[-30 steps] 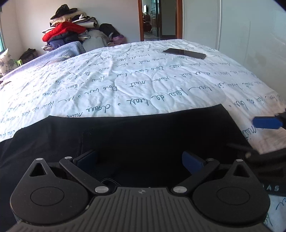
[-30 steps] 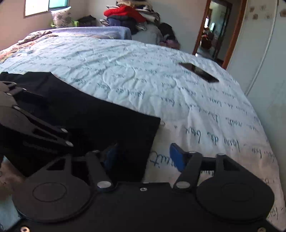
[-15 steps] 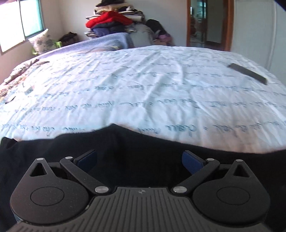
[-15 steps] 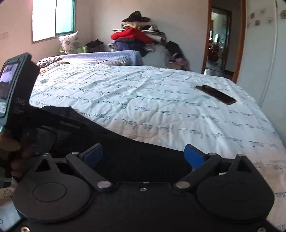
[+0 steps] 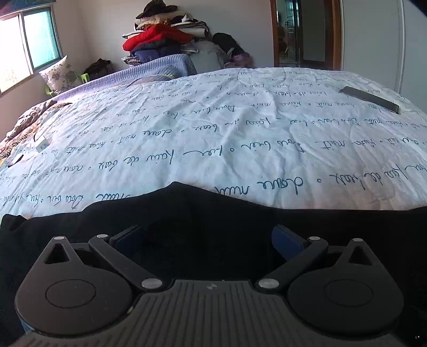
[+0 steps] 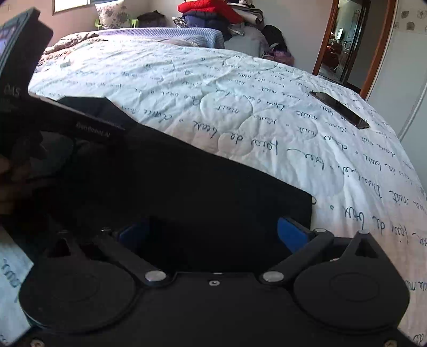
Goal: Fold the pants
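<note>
Left claw (image 5: 206,239) standing wide open, blue pads (image 5: 287,239) spread apart over black cloth; nothing pinched between them. Right claw (image 6: 213,235) likewise gaping, its blue pads (image 6: 292,235) well apart above the same dark fabric.

Pants (image 5: 186,213) lying black across the near edge of the bed; the left wrist view is showing only a humped far edge of them against the quilt (image 5: 213,133) — white, with blue script. The right wrist view is giving more: the pants (image 6: 200,186) ending in a straight edge and a square corner near the right pad; beyond that, bare quilt (image 6: 267,106).

Only the right view is catching the left claw's body (image 6: 24,74), looming dark at the frame's left edge above the cloth.

Both views are showing a dark phone (image 5: 369,99) (image 6: 339,109) lying flat toward the bed's far right; also a heap of clothes (image 5: 162,37) (image 6: 210,13) — red on top — past the far end; a doorway (image 5: 304,32) (image 6: 344,42) at right. The window (image 5: 24,48) is showing plainly in the left view alone.
</note>
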Demonstrator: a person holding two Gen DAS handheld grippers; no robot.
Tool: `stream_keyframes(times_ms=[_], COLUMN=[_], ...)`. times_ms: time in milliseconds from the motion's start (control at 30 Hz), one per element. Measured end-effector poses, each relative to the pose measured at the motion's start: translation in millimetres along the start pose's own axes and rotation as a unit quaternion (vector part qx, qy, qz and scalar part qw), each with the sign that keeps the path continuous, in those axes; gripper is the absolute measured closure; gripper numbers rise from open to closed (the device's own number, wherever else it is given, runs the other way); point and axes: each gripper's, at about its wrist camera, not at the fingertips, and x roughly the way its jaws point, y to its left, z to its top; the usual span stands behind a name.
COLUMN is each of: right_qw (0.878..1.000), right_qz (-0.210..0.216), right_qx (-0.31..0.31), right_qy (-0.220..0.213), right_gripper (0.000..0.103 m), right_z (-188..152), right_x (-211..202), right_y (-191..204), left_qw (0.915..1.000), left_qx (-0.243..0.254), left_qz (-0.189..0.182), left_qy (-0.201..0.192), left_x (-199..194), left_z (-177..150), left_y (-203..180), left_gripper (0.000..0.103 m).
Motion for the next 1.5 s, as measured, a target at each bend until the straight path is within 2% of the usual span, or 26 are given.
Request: stream_keyframes(times_ms=[33,100,200,367,500,633,767,900,1100,1233,1367,1500], right_qw=[1.000,1.000,0.999,1.000,0.998,0.999,0.999,0.999,1.000,0.999,0.999,0.998], right_qz=[0.006,-0.008,-0.034,0.000,0.001,0.003,-0.001,-0.008,-0.011,-0.018,-0.024,-0.035], right_qx=[0.020,0.028,-0.003,-0.017,-0.061,-0.041,-0.040,-0.043,-0.023,-0.025,-0.044,-0.058], right_qy=[0.004,0.000,-0.016,-0.024,0.007,0.003,-0.014,0.001,0.000,-0.015,0.009,0.005], right_gripper=[0.000,0.000,0.000,0.000,0.000,0.000,0.000,0.000,0.000,0.000,0.000,0.000], right_z=[3.2,9.1,8.0,0.0,-15.0,-13.7,-11.3,-17.9,-16.3,-12.4,-14.3,-10.6], right_x=[1.4,-4.0,-21.5,-39.6,-29.0,-38.5,-47.1,-36.3,-40.3,-44.2,-33.3,-42.3], right_y=[-5.0,-4.2,12.8,36.8,53.2,48.4,52.8,57.5,54.2,60.3,67.4,73.1], left_qw=[1.0000,0.9998,0.9999,0.9993,0.9982,0.9990,0.9982,0.9983,0.9985,0.9981,0.9982,0.9976], left_qx=[0.005,0.016,0.015,-0.024,-0.048,-0.037,-0.050,-0.046,-0.038,-0.044,-0.038,-0.031], left_qz=[0.002,0.005,-0.004,-0.023,-0.031,-0.020,-0.027,-0.029,-0.032,-0.035,-0.038,-0.053], left_qy=[0.000,0.006,0.005,0.015,0.015,0.013,0.017,0.021,0.024,0.025,0.025,0.033], left_x=[3.1,2.4,-10.1,-29.8,-43.2,-42.6,-49.5,-52.3,-55.0,-55.6,-57.0,-61.1], left_z=[1.8,6.9,4.9,-9.0,-25.3,-37.2,-36.7,-40.3,-47.0,-48.3,-50.8,-52.7], left_y=[-2.3,-3.6,4.4,23.5,35.4,36.6,43.5,45.4,50.9,57.1,60.7,70.2], left_gripper=[0.000,0.000,0.000,0.001,0.000,0.000,0.000,0.000,0.000,0.000,0.000,0.001])
